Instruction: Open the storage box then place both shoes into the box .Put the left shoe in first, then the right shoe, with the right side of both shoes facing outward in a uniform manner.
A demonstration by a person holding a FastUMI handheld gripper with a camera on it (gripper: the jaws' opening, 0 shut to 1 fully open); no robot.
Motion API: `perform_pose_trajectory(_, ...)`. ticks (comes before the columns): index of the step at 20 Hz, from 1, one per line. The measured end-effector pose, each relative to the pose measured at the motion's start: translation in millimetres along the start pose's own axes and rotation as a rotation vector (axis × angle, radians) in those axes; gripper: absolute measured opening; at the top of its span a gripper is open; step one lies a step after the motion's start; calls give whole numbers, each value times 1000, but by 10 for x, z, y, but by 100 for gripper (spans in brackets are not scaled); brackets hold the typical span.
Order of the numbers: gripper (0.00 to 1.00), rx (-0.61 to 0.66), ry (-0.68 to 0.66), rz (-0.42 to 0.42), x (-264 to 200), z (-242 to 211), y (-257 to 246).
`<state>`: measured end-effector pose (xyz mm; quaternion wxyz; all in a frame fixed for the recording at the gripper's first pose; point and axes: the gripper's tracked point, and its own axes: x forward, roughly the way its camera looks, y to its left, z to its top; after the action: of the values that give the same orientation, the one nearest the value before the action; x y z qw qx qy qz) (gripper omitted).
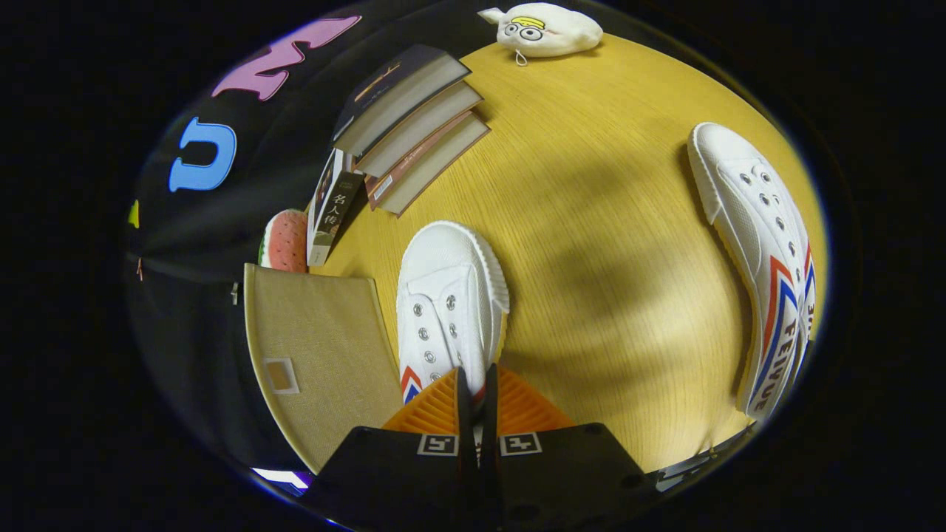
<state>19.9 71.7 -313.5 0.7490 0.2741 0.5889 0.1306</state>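
- One wooden surface [606, 222] carries everything, backed by the booth's dark cloth wall.
- Beige fabric storage box [318, 355] sits beside the gripper's fingers, its woven panel facing up with a small label patch; it looks closed.
- Far white shoe [754, 244] lies on its side, well apart from the gripper, red and blue stripes showing.
- Near white shoe [447, 310] is just ahead of the fingers, toe pointing away, right next to the box.
- Gripper [477, 391] has its fingers almost together, pinching the near shoe's heel end between them.
- Three books [414, 125] fan out beyond the box, another book [332, 210] beside them.
- Plush toy [543, 29] rests at the surface's far side.
- Watermelon-slice toy [284, 240] peeks out behind the box.
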Motion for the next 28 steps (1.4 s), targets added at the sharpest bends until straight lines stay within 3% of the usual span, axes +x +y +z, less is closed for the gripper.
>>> perform_pose_trajectory(8, 5, -107, -125, 27, -951, 315, 657)
perform_pose_trajectory(13, 6, -171, -141, 64, -1212, 263, 1311)
perform_pose_trajectory(20, 6, -211, -55, 137, -891, -160, 2192)
perform_pose_trajectory(28, 6, -219, 17, 144, -254, -667, 2812)
